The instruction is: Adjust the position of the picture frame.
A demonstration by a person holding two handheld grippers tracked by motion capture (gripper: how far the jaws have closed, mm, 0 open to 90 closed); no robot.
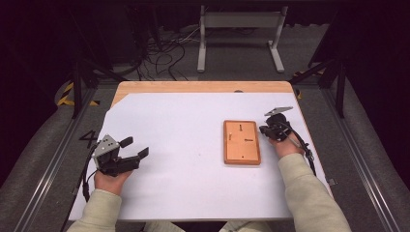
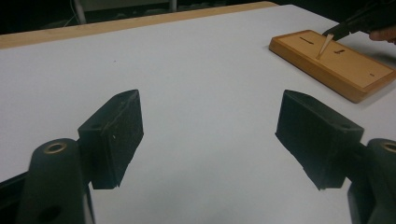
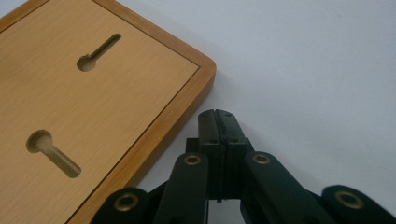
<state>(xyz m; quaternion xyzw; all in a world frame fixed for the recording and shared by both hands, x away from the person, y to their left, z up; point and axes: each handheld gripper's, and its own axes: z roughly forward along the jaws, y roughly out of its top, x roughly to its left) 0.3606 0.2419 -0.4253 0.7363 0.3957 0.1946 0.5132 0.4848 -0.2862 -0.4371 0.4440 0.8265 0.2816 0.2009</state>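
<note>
- Left gripper: black body, two blocky black jaws, brass-coloured rivets at the linkage joints, a grey three-cornered plate with dark holes on top.
- Right gripper: black, flat linkage arms with brass-coloured rivets, small screws in the pads, a grey three-cornered plate above.
- A black cable trails from the right gripper.
- Sleeves: cream, long, soft knit, ending at the wrists.

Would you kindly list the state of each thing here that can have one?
Left gripper: open, nothing between its jaws.
Right gripper: shut, beside the board's edge.
Wooden board: flat on the white table.
Slots: cut in the board; contents unclear.
</note>
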